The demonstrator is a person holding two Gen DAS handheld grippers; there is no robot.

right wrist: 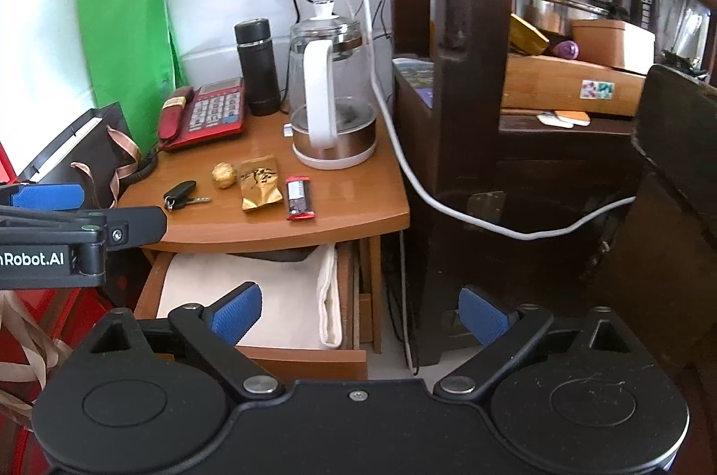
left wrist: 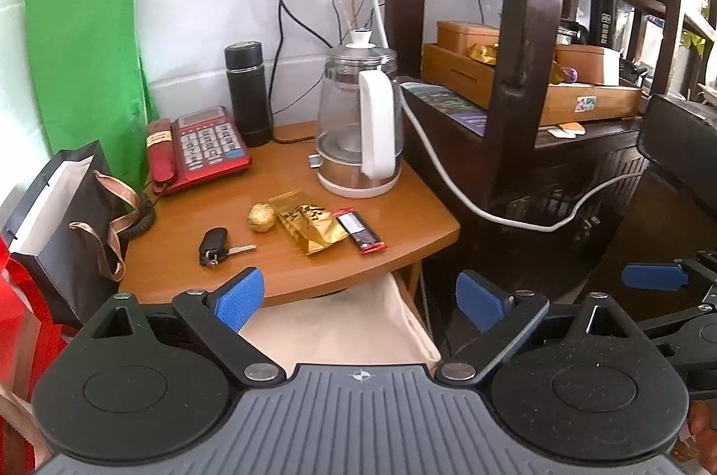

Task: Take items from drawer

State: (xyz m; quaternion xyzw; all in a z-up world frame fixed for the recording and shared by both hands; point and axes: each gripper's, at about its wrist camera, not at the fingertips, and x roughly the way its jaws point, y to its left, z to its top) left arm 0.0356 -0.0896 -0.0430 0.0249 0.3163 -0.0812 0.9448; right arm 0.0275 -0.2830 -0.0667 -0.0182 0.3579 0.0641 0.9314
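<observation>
**Both grippers hung empty over the pulled-out drawer**

The left gripper (left wrist: pixel 358 302) stood with its blue pads spread wide, nothing between them and nothing touching them. The right gripper (right wrist: pixel 358 316) was spread just as far and was equally bare. The two hung side by side in front of the small wooden table (right wrist: pixel 367 213), the left one's finger showing at the left edge of the right wrist view.

Below the tabletop the drawer (right wrist: pixel 309 360) was pulled out toward the grippers. Inside lay a folded cream cloth bag (right wrist: pixel 287 295), which filled most of the drawer floor, its folded edge along the right side. The right gripper's left pad (right wrist: pixel 237 313) sat in front of that cloth in the picture; whether it touched the cloth I could not tell. From the left wrist view only the cloth (left wrist: pixel 340 322) showed between the open fingers, beneath the table edge.

On the tabletop, well beyond the fingertips, a row of small things lay near the front edge: a car key (right wrist: pixel 179 195), a gold foil ball (right wrist: pixel 224 175), a gold packet (right wrist: pixel 261 183) and a red-ended snack bar (right wrist: pixel 299 198). Behind them stood a glass kettle (right wrist: pixel 331 89), a black flask (right wrist: pixel 257 67) and a red telephone (right wrist: pixel 204 112).
</observation>
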